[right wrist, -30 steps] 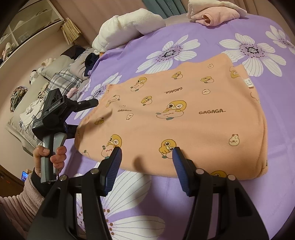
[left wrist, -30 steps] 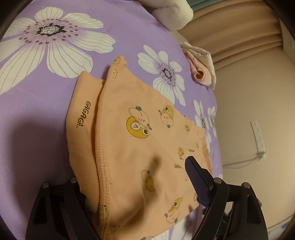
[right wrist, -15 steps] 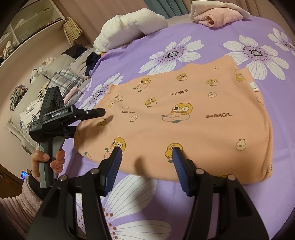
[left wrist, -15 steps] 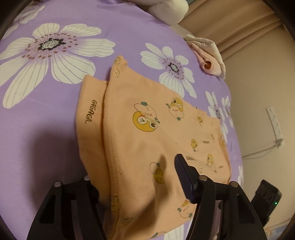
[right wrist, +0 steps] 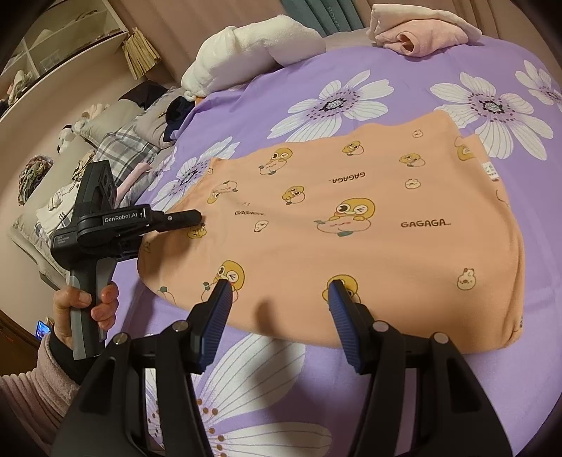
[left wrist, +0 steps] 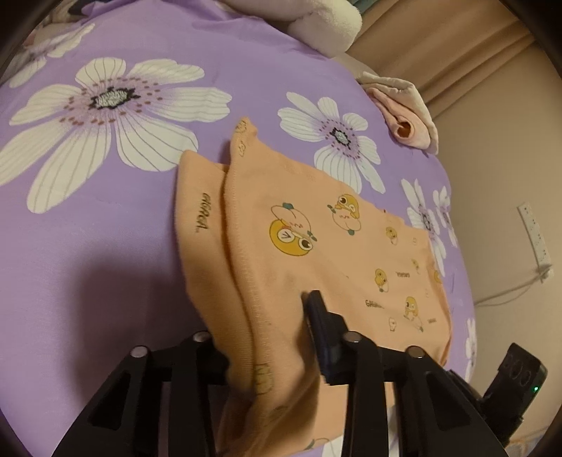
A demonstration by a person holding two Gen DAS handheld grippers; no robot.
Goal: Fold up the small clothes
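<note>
A small orange garment printed with yellow ducks and "GAGAGA" lies on the purple flowered bedspread. In the left wrist view the garment runs between the fingers of my left gripper; the cloth covers the left finger and the right finger rests on top, the jaws closing on its edge. In the right wrist view my left gripper sits at the garment's left end. My right gripper is open and empty over the garment's near edge.
A folded pink and cream garment lies at the far edge of the bed, also in the left wrist view. A white rolled blanket lies at the head. Pillows and clothes lie to the left. A wall socket is beyond the bed.
My left gripper's jaws have narrowed on the garment's edge and it has shifted along the cloth. My right gripper has stayed open over the near edge.
</note>
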